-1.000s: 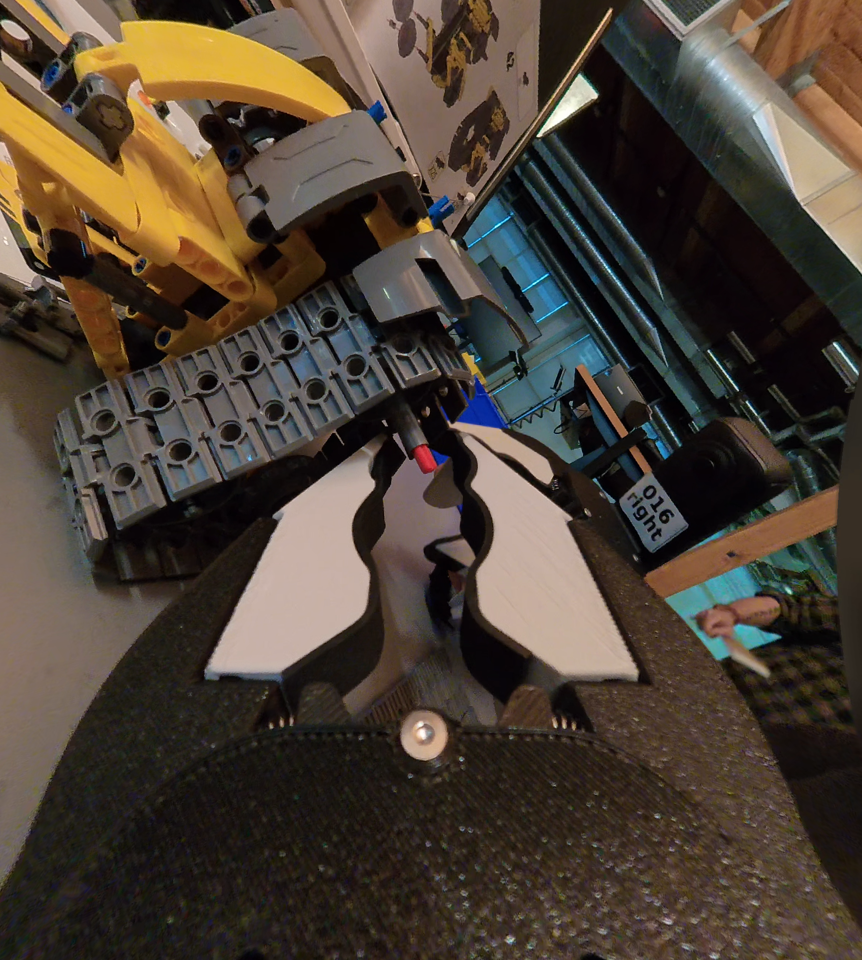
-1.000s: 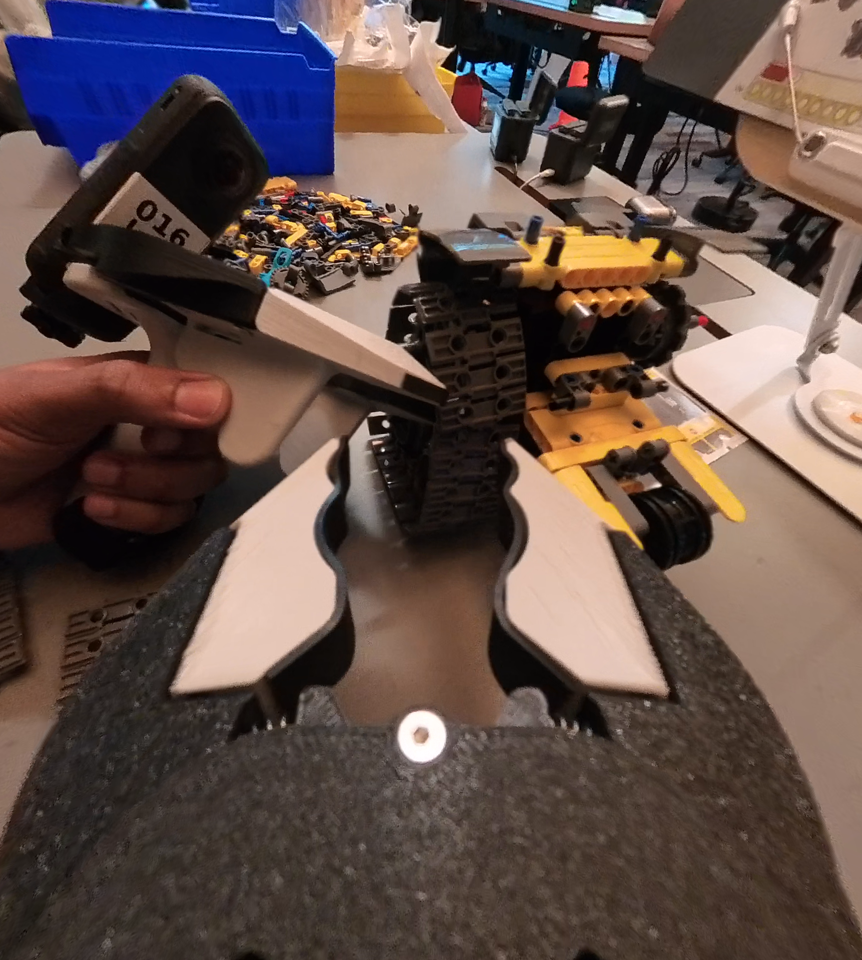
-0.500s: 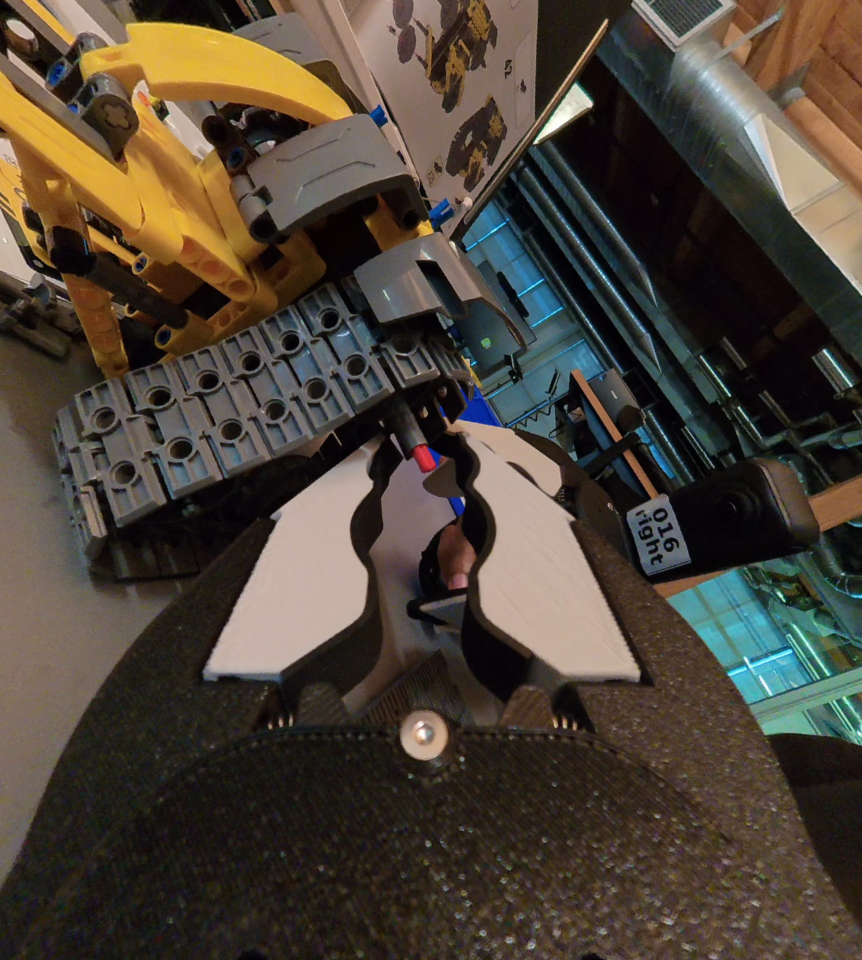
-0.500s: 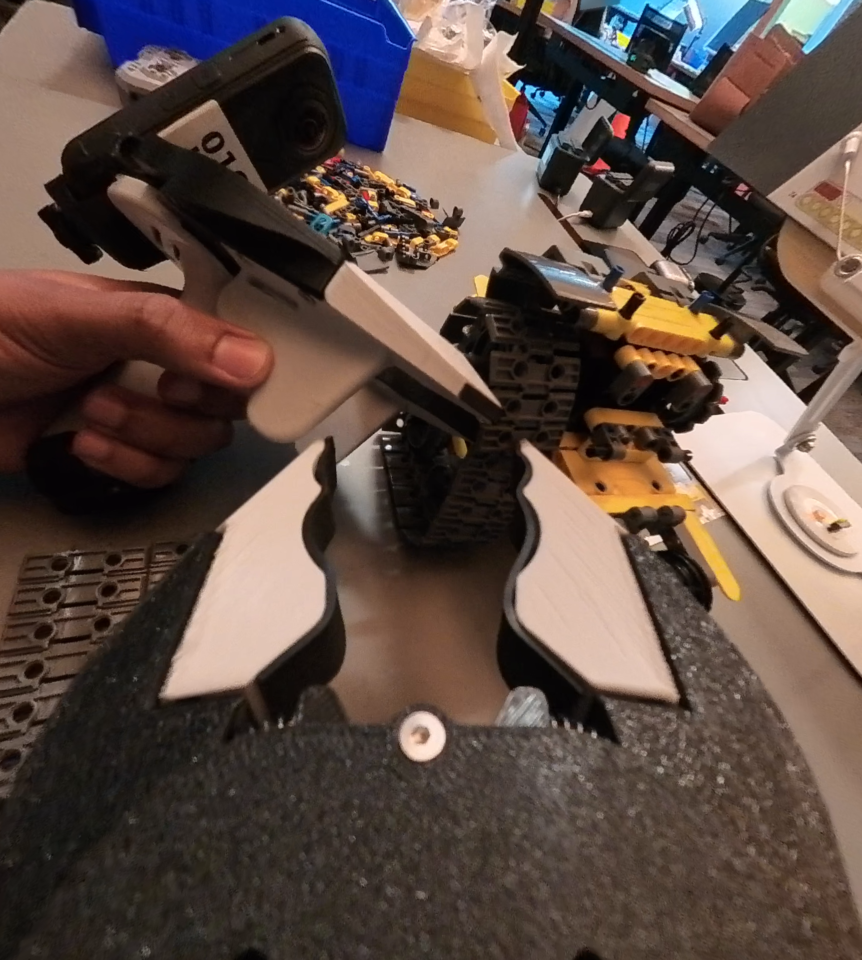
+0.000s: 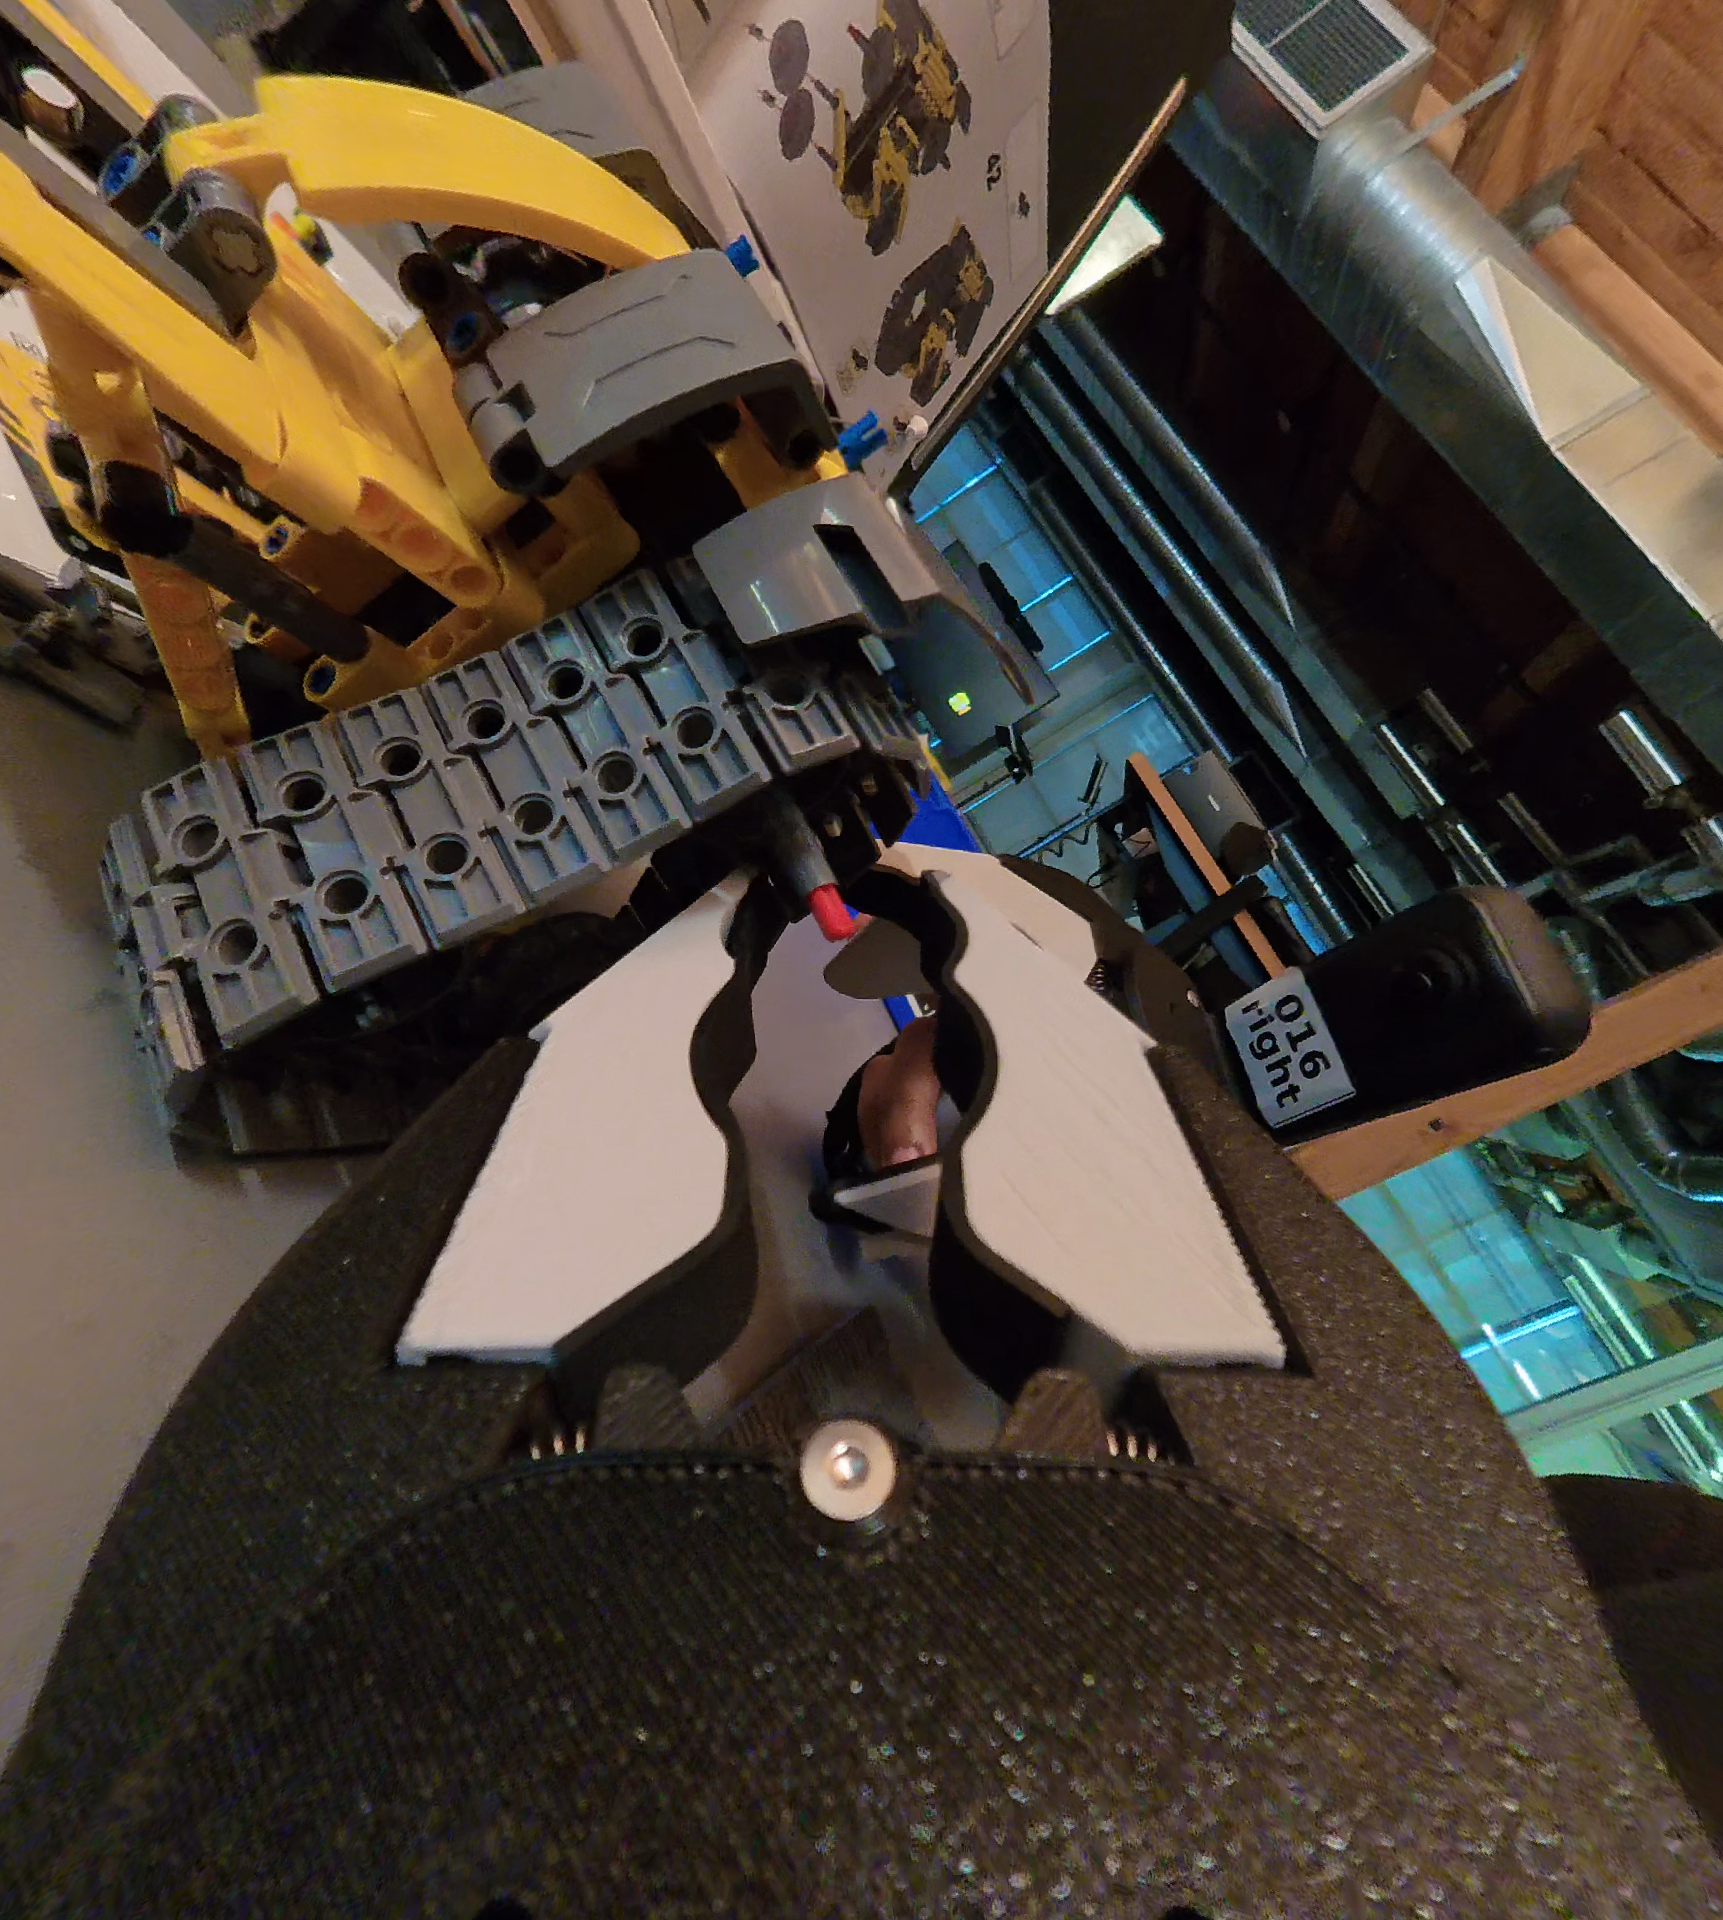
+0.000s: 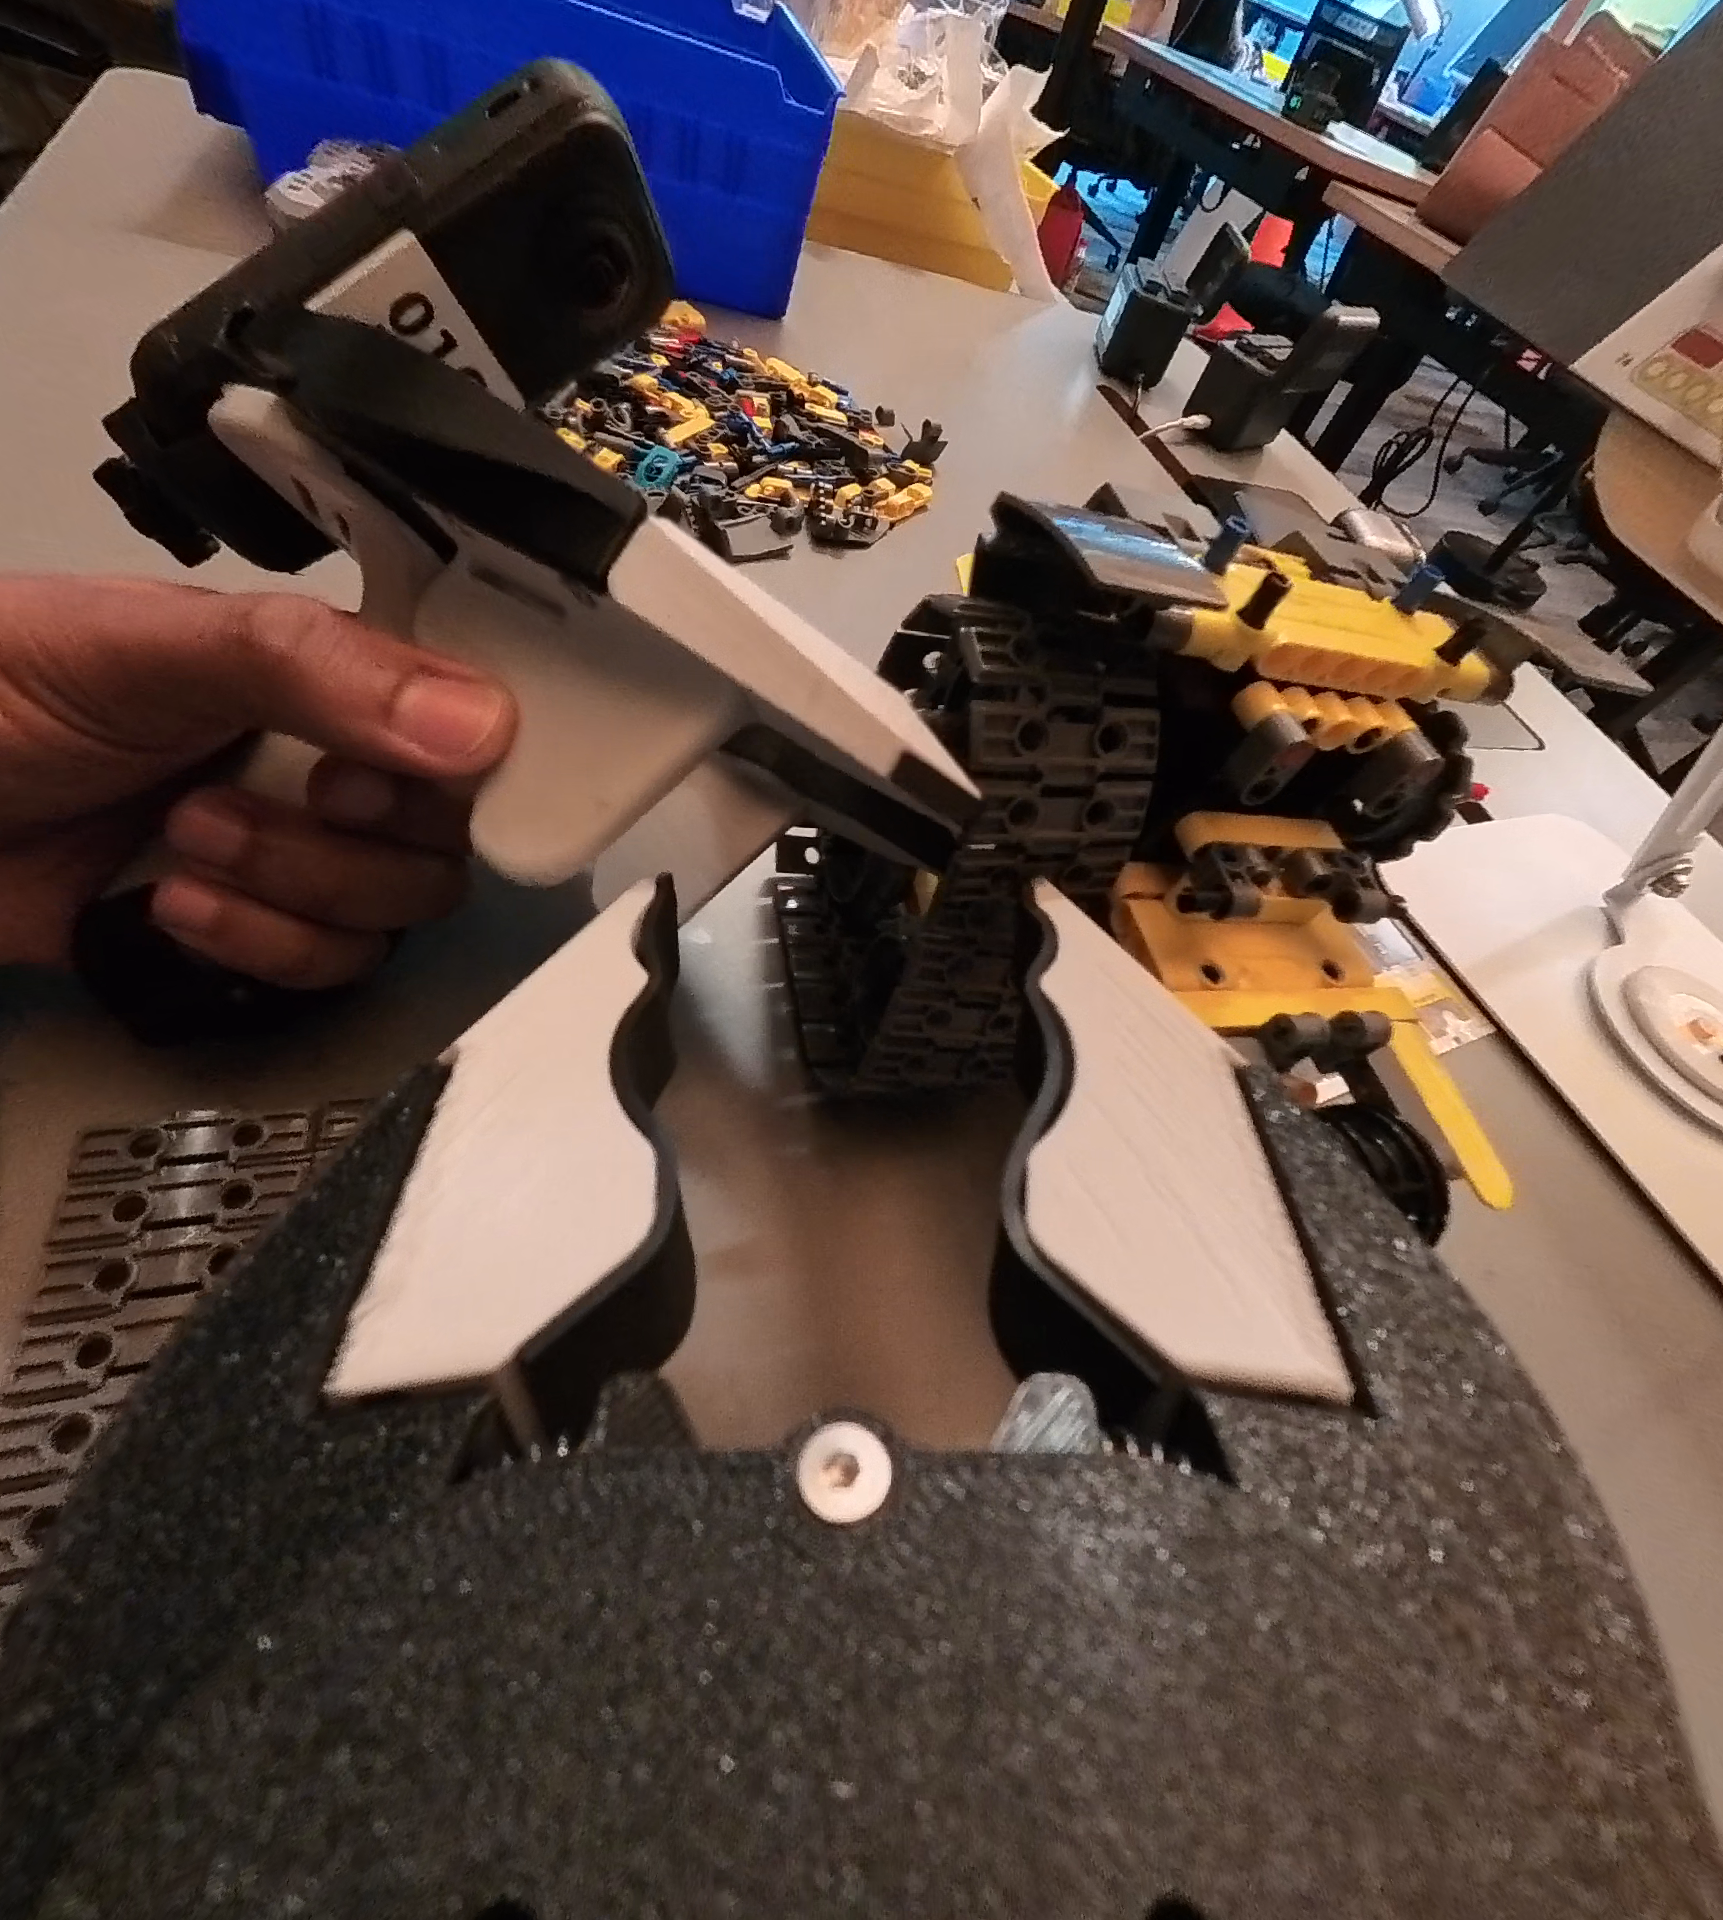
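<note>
A yellow and grey brick-built tracked vehicle (image 6: 1252, 727) stands tilted on the grey table (image 6: 1563, 1403). My left gripper (image 5: 836, 894) is narrowed at the end of its grey track (image 5: 483, 810). A black pin with a red tip (image 5: 821, 883) sits between its fingertips. In the right wrist view a hand (image 6: 161, 748) holds this left gripper (image 6: 950, 831), whose tips pinch the track's upper edge. My right gripper (image 6: 852, 914) is open and empty, just in front of the track's lower end and below the left gripper. Its camera body (image 5: 1439, 997) shows in the left wrist view.
A pile of loose small pieces (image 6: 763, 436) lies behind the vehicle, with a blue bin (image 6: 524, 114) and a yellow box (image 6: 898, 208) beyond. Spare track strips (image 6: 130, 1247) lie at the left. A white lamp base (image 6: 1667, 1060) is at the right. An instruction sheet (image 5: 898, 156) stands behind. My left and right fingertips are right by each other.
My right gripper has moved in closer to the track and under the left gripper, still open. My left gripper and the vehicle have stayed where they were.
</note>
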Tool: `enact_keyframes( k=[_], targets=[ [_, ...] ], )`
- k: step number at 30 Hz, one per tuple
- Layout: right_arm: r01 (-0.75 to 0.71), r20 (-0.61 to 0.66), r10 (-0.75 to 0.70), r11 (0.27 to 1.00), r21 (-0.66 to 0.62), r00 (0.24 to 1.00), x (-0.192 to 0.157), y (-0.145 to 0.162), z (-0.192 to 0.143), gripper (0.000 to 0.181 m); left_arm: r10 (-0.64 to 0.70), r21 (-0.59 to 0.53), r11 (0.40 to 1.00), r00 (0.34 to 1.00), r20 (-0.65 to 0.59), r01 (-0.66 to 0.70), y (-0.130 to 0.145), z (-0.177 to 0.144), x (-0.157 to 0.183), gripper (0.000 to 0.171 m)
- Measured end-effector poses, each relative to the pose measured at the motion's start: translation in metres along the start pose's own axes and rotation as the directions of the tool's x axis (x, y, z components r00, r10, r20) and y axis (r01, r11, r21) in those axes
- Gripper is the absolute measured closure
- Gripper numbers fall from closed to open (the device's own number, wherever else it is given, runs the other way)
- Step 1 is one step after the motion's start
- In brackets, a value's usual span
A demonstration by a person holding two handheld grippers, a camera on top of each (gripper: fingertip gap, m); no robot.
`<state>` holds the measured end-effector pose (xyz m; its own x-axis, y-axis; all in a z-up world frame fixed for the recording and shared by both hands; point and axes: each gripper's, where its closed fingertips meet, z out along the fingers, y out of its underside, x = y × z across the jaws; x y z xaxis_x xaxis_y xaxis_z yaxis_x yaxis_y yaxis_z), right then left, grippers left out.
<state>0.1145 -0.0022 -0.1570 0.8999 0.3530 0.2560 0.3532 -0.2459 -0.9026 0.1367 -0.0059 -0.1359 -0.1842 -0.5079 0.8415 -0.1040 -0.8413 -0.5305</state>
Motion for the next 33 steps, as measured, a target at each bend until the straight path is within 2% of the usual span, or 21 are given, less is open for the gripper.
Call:
enact_keyframes(
  k=[17,33],
  targets=[
    [-0.075,0.029,0.074,0.996,0.048,0.997,0.002,-0.004,-0.005,0.121,0.194,-0.03,0.981,0.975,0.105,-0.191,0.01,0.004,0.003,0.147],
    [-0.149,0.107,0.141,0.986,0.069,0.984,0.003,-0.004,-0.007,0.124,0.131,-0.014,0.991,0.989,0.072,-0.13,0.008,0.005,0.008,0.14]
  ],
)
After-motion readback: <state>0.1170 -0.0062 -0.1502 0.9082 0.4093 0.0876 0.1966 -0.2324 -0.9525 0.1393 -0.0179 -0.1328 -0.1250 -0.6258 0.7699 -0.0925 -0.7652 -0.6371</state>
